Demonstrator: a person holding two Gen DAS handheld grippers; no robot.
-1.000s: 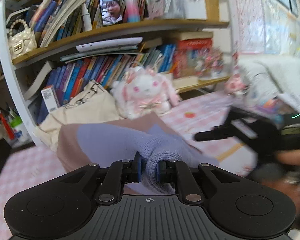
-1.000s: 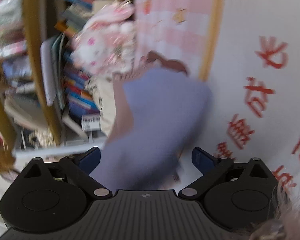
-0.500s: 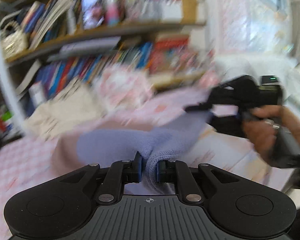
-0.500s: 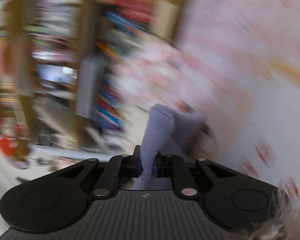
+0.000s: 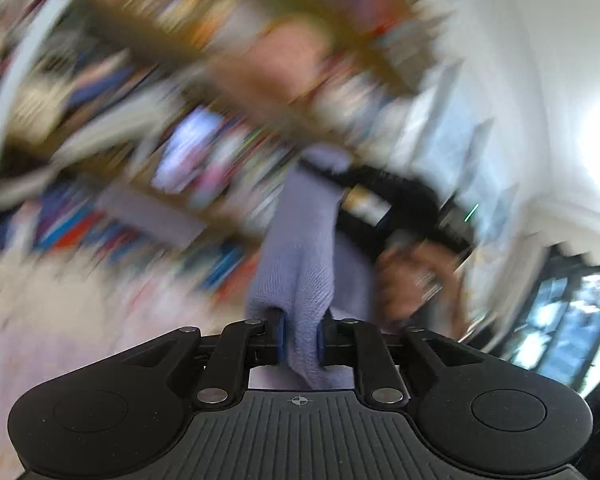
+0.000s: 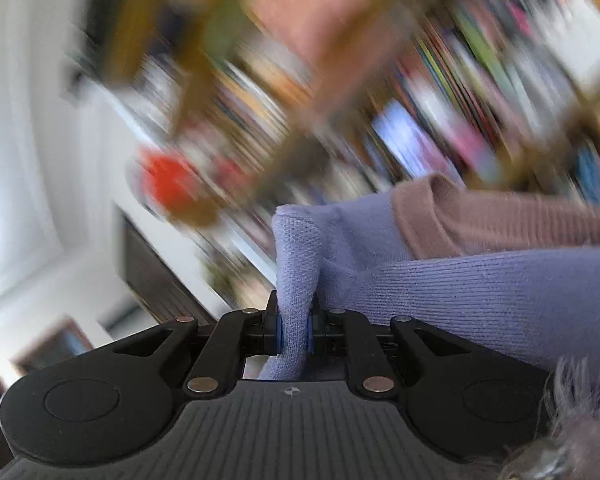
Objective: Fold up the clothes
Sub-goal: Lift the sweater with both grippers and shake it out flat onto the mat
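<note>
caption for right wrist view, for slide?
Right gripper shut on lavender knit sweater, brown trim visible, blurred bookshelf behind.

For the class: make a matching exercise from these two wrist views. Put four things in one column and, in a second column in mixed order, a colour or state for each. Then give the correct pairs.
Column one:
1. left gripper
2. sweater body
3. sweater trim
4. bookshelf

Column two:
A. brownish-pink ribbed knit
B. motion-blurred background
C. shut on a fold of knit
D. lavender knit

Pairs: 1-C, 2-D, 3-A, 4-B. The right gripper is likewise shut on the sweater.
</note>
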